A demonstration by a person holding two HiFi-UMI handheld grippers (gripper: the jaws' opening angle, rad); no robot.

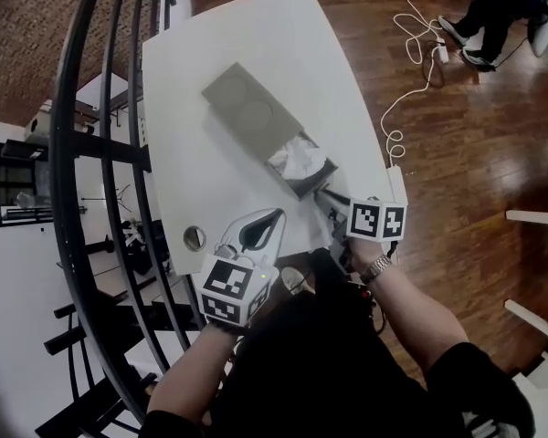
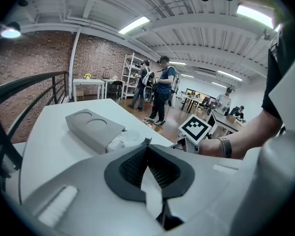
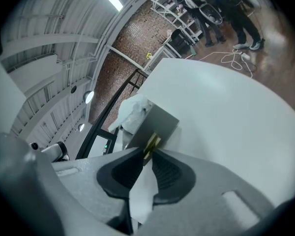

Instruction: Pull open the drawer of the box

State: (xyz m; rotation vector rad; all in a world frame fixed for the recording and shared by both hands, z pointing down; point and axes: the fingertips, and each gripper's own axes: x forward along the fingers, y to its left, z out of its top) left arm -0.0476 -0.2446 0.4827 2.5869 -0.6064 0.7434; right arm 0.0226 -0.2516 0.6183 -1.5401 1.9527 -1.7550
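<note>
Right claw [image 3: 148, 150] tight on yellow tab [image 3: 152, 143] of drawer [image 3: 156, 124], probably its pull; left claw [image 2: 147, 143] closed, empty.

Open loft-style workspace: a white table [image 1: 256, 80] on a dark wooden floor [image 1: 475, 135], black railing [image 1: 82, 153] beside it, brick wall [image 2: 44, 58], shelving [image 2: 132, 75] and standing people [image 2: 162, 90] beyond it, strip lights [image 2: 135, 24] overhead.

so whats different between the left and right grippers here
The right gripper is shut on the yellow pull tab; the left gripper is shut on nothing. The right gripper is at the open drawer of the grey box; the left gripper sits apart from the box, near the table edge. Shared: both have their jaws together and point toward the box.
</note>
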